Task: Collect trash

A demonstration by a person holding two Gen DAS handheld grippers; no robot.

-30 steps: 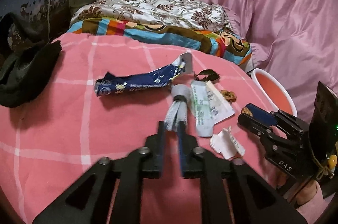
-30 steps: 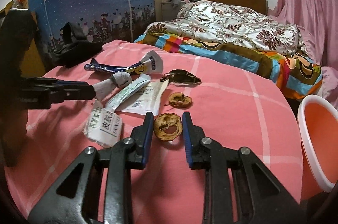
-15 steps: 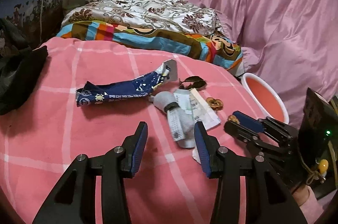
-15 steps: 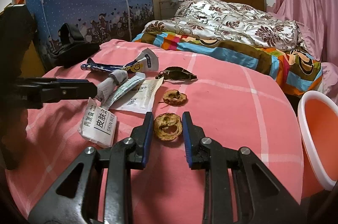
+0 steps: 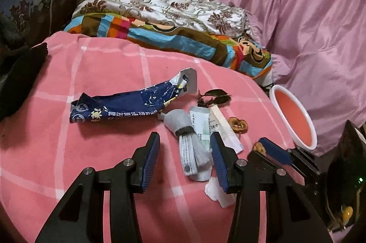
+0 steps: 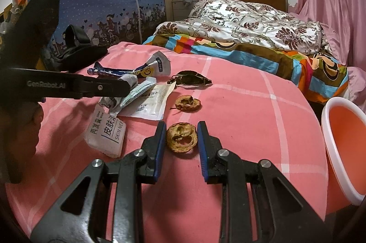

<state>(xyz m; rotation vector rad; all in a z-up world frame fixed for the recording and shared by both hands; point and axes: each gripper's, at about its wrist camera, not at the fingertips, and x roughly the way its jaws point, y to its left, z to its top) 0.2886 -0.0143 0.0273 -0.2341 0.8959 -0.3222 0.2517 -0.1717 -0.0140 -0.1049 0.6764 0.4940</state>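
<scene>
A grey roll with a black band (image 5: pixel 183 126) lies on the pink checked cloth (image 5: pixel 91 151), between the fingers of my left gripper (image 5: pixel 184 136), which stands open and clear of it. My right gripper (image 6: pixel 181 126) is shut on a dried brown fruit slice (image 6: pixel 181 137) low over the cloth. Beside the roll lie a long blue wrapper (image 5: pixel 128 105), white sachets (image 5: pixel 203 124) and a white labelled packet (image 6: pixel 107 130). Farther back are a second dried slice (image 6: pixel 188 103) and a dark dried leaf (image 6: pixel 192 80). In the right wrist view the left gripper (image 6: pixel 123 87) reaches in from the left.
An orange bin with a white rim (image 6: pixel 343 151) stands past the right edge of the cloth. A black garment (image 5: pixel 16 73) lies at the far left. A bed with a patterned quilt (image 5: pixel 173 2) is behind, and pink drapes (image 5: pixel 308 25) hang at the right.
My left gripper has let go of the grey roll and opened wide; the roll now rests on the cloth and the gripper has drawn back a little. The right gripper kept still on the slice.
</scene>
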